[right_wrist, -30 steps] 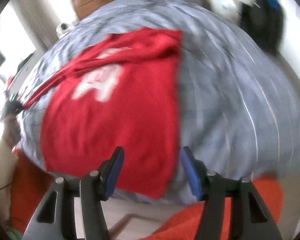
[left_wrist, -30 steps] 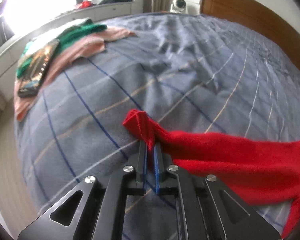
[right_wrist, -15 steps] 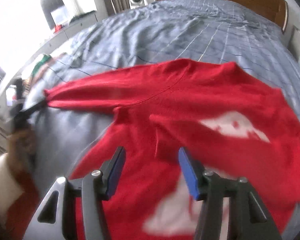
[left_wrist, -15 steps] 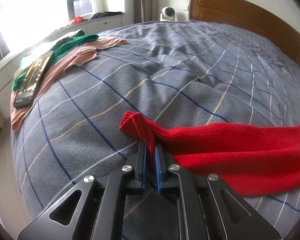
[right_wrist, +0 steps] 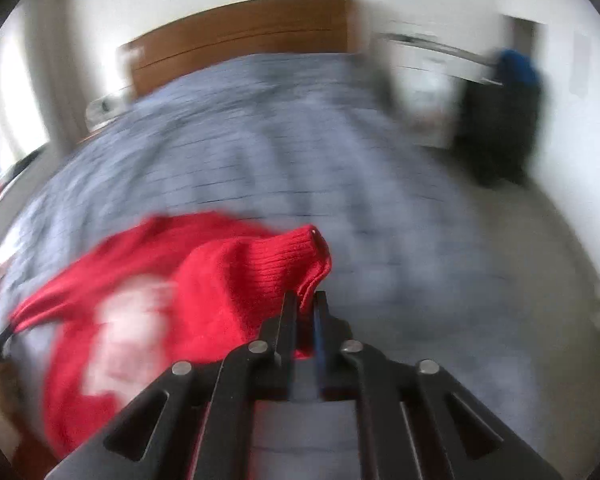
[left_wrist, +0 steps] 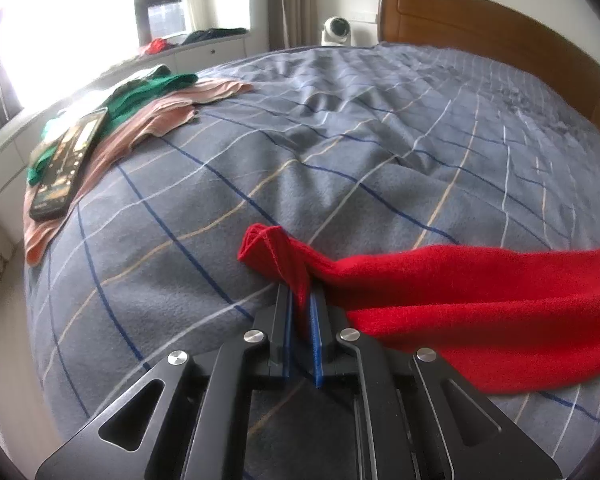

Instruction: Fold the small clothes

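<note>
A small red sweater with a white print lies on a grey checked bed cover. My left gripper is shut on the cuff of one sleeve, which stretches off to the right. In the right wrist view, which is blurred, my right gripper is shut on the ribbed cuff of the other sleeve. The sweater's body bunches to its left.
Green and pink clothes lie at the bed's far left with a dark phone on them. A wooden headboard and a white camera stand at the far end. A dark bag stands by the right wall.
My right gripper was open over the sweater's body; it has swung to the far sleeve and shut on its cuff. My left gripper has kept its hold and the sleeve has pulled straighter.
</note>
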{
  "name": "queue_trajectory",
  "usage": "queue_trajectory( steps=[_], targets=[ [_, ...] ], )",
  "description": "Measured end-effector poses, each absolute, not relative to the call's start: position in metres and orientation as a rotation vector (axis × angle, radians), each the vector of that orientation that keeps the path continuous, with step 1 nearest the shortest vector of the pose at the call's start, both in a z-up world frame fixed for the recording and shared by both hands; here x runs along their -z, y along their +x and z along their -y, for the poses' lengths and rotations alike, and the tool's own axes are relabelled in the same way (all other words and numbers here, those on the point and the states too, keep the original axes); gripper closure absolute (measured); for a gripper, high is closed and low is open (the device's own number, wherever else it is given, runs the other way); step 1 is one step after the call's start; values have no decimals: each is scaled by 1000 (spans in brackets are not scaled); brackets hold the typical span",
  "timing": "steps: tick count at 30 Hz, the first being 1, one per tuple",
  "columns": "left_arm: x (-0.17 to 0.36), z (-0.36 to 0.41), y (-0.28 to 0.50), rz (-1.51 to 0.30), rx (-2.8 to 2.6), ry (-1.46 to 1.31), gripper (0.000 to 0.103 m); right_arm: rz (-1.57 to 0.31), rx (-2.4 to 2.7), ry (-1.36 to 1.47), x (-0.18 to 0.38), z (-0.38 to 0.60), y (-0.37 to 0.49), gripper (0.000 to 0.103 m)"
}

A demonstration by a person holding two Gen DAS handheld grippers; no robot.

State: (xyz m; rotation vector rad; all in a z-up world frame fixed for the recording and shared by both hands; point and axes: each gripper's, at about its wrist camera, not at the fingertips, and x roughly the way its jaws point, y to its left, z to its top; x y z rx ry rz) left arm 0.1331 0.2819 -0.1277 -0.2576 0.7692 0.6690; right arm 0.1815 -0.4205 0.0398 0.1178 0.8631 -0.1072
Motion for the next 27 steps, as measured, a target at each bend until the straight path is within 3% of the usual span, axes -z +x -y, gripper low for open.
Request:
queue_trajectory(
  steps=[7,13,16,20,21,22,23,24,25,26,27],
  targets=[
    [129,-276,136,-776,-694,-202,95,-936,393,220,12,552,145,96],
    [130,-273,139,-788,-705,-173,95,-991,527,237,45,596,125,97],
    [130,-272,139,-791,-709,-167,95,-1037,588,225,62,611,123,103],
    [126,-270,139,-814,-704,-140,94,-1048,515,373,76,632,103,103],
    [122,-268,138,-837,-696,-113,89,-1045,519,371,74,632,99,103],
    [115,-263,135,-865,-683,-74,77,-1035,524,352,68,630,95,103],
    [107,-259,130,-881,-667,-41,69,-1018,517,342,60,628,91,98],
    [96,-252,123,-877,-640,-11,52,-1009,514,331,52,624,90,93],
    [80,-245,115,-849,-596,10,39,-993,504,300,38,617,90,70],
    [59,-236,109,-809,-541,27,35,-969,483,260,25,608,92,42],
    [38,-227,110,-772,-484,35,31,-924,448,199,5,592,95,33]
  ],
)
